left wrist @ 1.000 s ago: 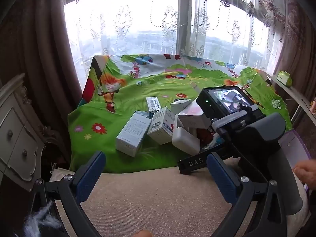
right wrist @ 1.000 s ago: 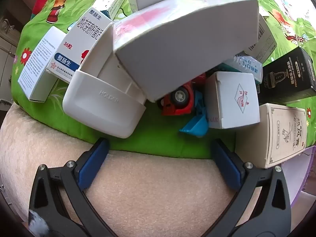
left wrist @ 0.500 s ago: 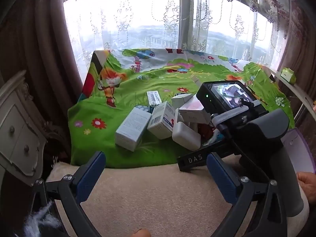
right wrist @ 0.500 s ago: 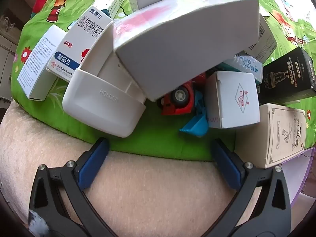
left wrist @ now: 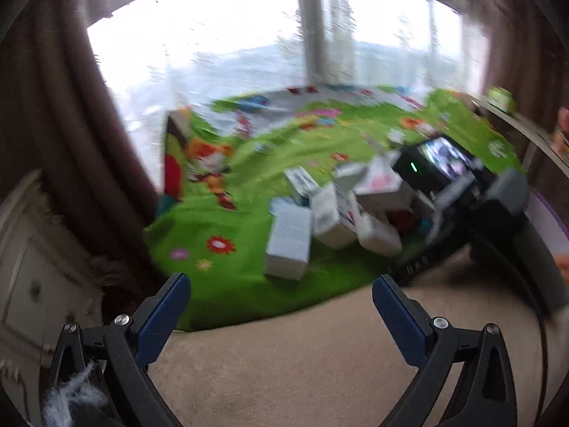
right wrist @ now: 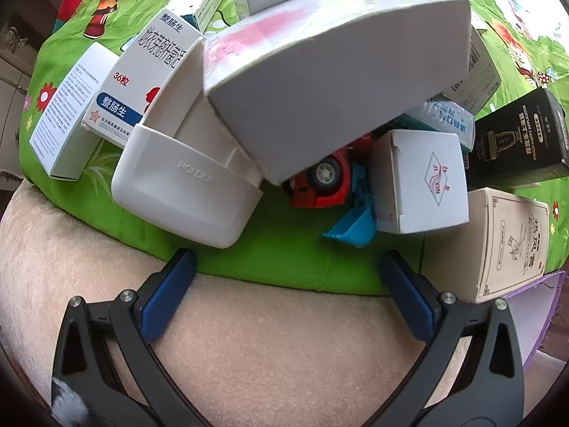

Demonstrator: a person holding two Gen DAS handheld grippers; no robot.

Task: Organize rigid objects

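A heap of rigid objects lies on a green cartoon mat [right wrist: 277, 259]. In the right wrist view I see a white plastic holder [right wrist: 185, 188], a large grey-white box [right wrist: 338, 82] leaning over it, a blue-and-white medicine box [right wrist: 145, 82], a red toy truck [right wrist: 327, 178] with a blue scoop [right wrist: 355, 224], a small white box [right wrist: 423, 181], a black box [right wrist: 519, 138] and a cream box [right wrist: 508, 245]. My right gripper [right wrist: 286, 277] is open and empty just before the heap. My left gripper [left wrist: 281, 300] is open and empty, farther back; its view is blurred and shows the heap [left wrist: 334, 217].
A beige cushion [right wrist: 249, 348] lies under both grippers. A cream dresser [left wrist: 25, 267] stands at the left, brown curtains [left wrist: 53, 124] and a window behind. The right gripper's body [left wrist: 505, 206] stands at the right of the heap. A purple sheet [right wrist: 544, 295] lies at the right.
My left gripper has swung left and pulled back, so the heap sits farther right and the view is blurred. My right gripper has barely moved.
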